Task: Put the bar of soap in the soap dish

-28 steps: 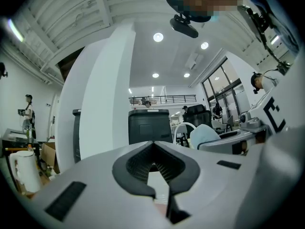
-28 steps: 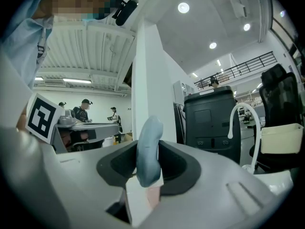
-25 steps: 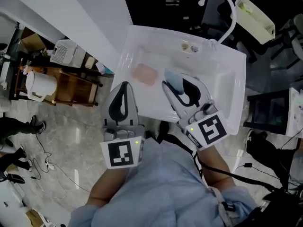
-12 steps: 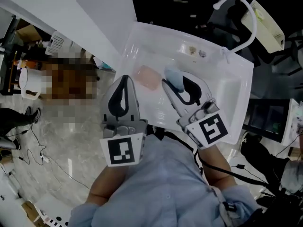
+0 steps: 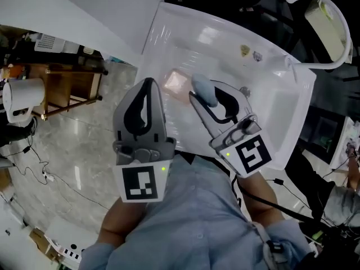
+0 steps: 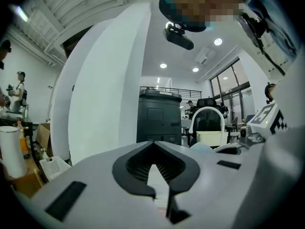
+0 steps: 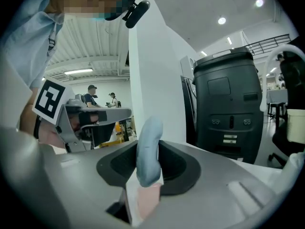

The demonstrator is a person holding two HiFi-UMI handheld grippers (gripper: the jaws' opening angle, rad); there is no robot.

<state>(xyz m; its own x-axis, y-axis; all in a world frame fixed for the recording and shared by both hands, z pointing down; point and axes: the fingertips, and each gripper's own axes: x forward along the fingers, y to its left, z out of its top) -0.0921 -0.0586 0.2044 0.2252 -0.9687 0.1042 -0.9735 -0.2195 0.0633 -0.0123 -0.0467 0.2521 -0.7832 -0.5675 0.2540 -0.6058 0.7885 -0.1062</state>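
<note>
The right gripper [image 5: 198, 94] is closed on the pale-blue soap dish [image 5: 206, 96] above the white sink [image 5: 154, 30]. The pink soap bar [image 5: 178, 84] lies in the basin just beside the dish. The left gripper [image 5: 147, 84] is closed and empty.

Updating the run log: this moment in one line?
right tongs: gripping blue soap bar | left tongs: shut, empty | pink dish: in sink

In right gripper view you get only a sliver of the pink soap [image 7: 147, 202] thru the jaw gap; the rest is behind the gripper body. Blue obj [image 7: 147, 147] in your right gripper [image 5: 198, 93]: lower end hidden, can't ID it. Two small bits [image 5: 251, 53] at the back of the sink [image 5: 169, 27]: too small to tell.
</note>
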